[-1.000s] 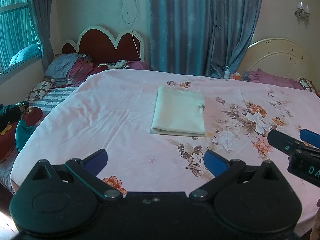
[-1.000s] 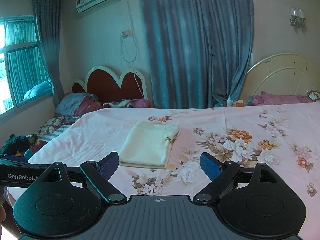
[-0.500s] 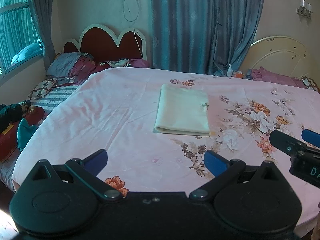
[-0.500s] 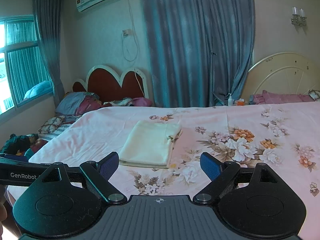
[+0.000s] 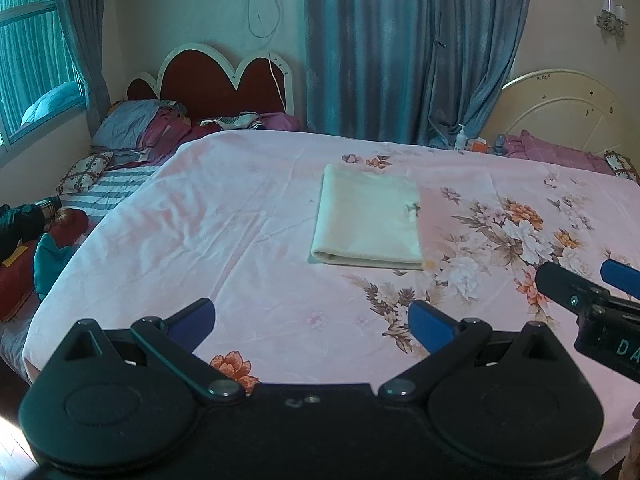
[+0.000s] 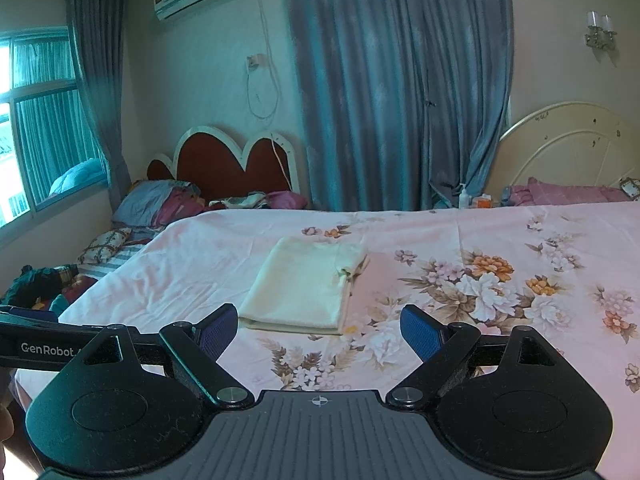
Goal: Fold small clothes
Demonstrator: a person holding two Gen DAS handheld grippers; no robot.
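Left wrist view: my left claw (image 5: 312, 322) and right claw (image 6: 320, 330) hover spread and empty, the folded cream garment (image 5: 368, 224) ahead of both on the floral bedsheet (image 5: 200, 240). Pinching too deep, I risk snagging sheet with cloth.
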